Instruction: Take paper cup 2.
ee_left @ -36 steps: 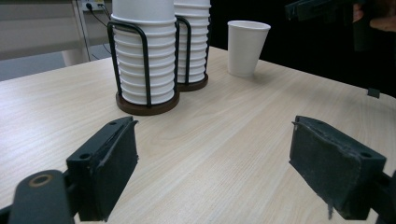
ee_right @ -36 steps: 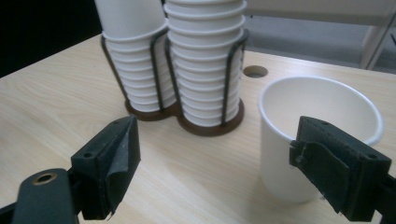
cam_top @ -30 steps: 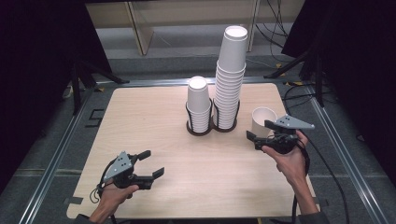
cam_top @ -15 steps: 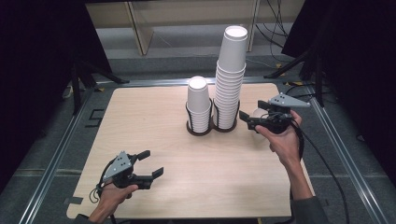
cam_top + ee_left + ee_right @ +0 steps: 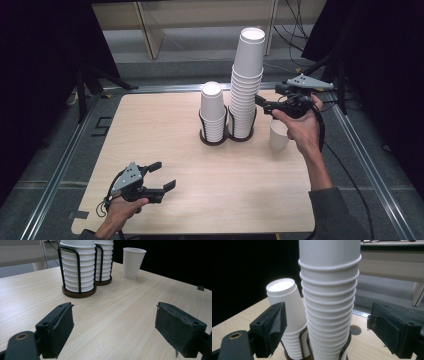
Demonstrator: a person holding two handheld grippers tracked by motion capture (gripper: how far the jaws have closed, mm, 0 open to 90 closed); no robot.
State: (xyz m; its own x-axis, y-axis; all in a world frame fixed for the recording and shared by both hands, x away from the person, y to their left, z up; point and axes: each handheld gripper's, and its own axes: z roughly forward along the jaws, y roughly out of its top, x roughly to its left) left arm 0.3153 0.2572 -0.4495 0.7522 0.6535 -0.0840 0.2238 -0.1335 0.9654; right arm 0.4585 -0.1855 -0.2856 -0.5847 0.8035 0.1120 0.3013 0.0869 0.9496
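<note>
Overhead, both hand-held grippers (image 5: 159, 176) (image 5: 264, 104) gape empty above pale wooden table (image 5: 150, 130), dark surroundings.

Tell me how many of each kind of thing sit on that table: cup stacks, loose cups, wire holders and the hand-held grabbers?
Cup stacks: 2, the tall stack and the short stack
Single cup standing alone: 1
Black wire holders: 2, one around each stack
Grippers: 2, the left gripper and the right gripper, both open
Total: 7
</note>
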